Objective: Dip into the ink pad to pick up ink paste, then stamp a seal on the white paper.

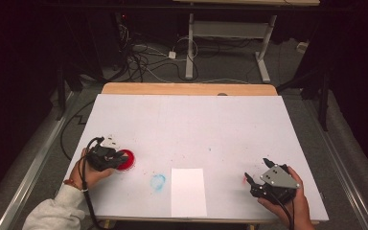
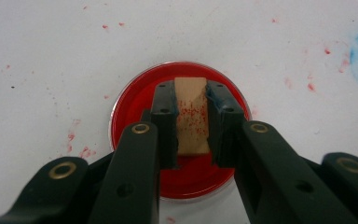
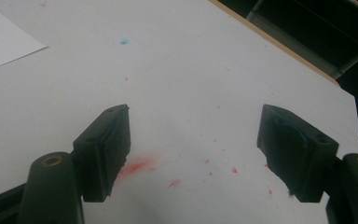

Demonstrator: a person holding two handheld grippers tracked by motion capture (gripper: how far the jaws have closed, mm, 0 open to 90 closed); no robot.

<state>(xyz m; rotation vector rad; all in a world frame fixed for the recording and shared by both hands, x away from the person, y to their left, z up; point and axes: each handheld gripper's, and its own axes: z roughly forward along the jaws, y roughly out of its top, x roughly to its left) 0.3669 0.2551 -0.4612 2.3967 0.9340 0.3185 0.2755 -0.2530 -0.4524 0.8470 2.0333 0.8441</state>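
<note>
Left gripper (image 2: 192, 121) clenches a wooden block (image 2: 192, 116) over the red paint dish (image 2: 135, 100); right gripper (image 3: 193, 154), at 4 o'clock, is released.

Glossy clear plastic dish (image 2: 135, 100) of wet red paint; a raw matt wooden block (image 2: 192, 116); smooth matt white paper sheet (image 1: 188, 191).

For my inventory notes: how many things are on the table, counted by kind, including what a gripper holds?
Red dish of paint: 1
Wooden block, clamped in the left gripper over the dish: 1
White paper sheet: 1
Total: 3
</note>
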